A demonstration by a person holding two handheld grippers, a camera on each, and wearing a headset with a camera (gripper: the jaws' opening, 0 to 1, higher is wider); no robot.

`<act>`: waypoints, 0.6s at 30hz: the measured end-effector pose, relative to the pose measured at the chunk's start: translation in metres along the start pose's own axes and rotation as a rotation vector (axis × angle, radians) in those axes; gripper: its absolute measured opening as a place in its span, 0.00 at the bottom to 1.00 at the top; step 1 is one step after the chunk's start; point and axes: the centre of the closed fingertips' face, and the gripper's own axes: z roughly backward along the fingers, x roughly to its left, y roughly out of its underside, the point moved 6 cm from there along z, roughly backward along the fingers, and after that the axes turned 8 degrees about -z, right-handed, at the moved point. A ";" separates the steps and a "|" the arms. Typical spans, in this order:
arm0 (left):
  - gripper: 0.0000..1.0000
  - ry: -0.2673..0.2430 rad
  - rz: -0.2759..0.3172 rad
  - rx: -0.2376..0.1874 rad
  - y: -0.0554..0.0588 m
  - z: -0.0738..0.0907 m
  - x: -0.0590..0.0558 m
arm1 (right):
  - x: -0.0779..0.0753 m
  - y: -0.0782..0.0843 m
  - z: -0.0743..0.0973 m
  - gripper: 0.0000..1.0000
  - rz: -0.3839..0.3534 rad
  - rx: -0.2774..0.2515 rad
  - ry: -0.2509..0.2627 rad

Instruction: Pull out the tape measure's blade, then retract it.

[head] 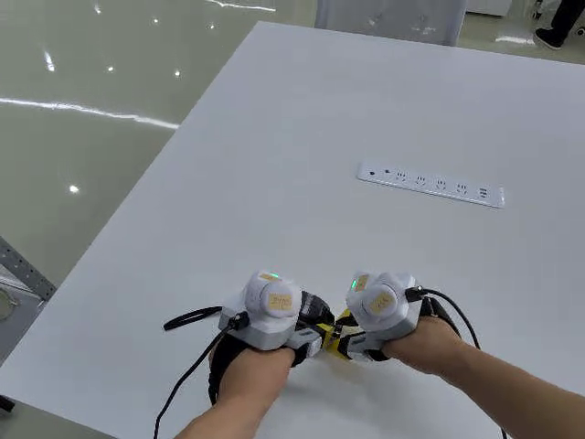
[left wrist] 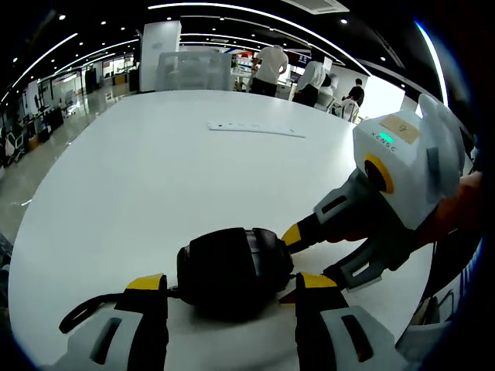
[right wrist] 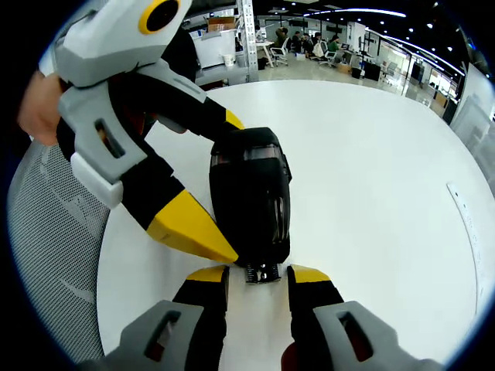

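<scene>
We are clamping the tape measure (left wrist: 232,263) with the left gripper (left wrist: 230,283); its blade hook (right wrist: 263,272) is sitting between the parted jaws of the right gripper (right wrist: 258,275).

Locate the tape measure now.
Head view: near the table's front edge, the tape measure sits between the left gripper's fingers, blade tip facing the right gripper.

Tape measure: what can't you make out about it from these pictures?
Head view: the tape measure is mostly hidden behind the left gripper and right gripper.
Right gripper view: whether the fingers pinch the blade tip is too small to tell.
Left gripper view: the blade tip is hidden behind the case.
</scene>
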 end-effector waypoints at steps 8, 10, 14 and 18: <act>0.69 0.018 -0.007 -0.021 0.002 0.015 0.003 | -0.001 0.005 0.008 0.36 -0.089 -0.048 0.038; 0.69 0.021 -0.008 -0.019 0.005 0.018 0.003 | 0.000 0.006 0.013 0.36 -0.116 -0.066 0.043; 0.70 0.032 -0.019 -0.029 0.007 0.026 0.003 | 0.004 0.006 0.024 0.41 -0.163 -0.100 0.061; 0.74 0.031 -0.027 -0.039 0.008 0.034 0.004 | 0.011 0.008 0.034 0.51 -0.195 -0.111 0.074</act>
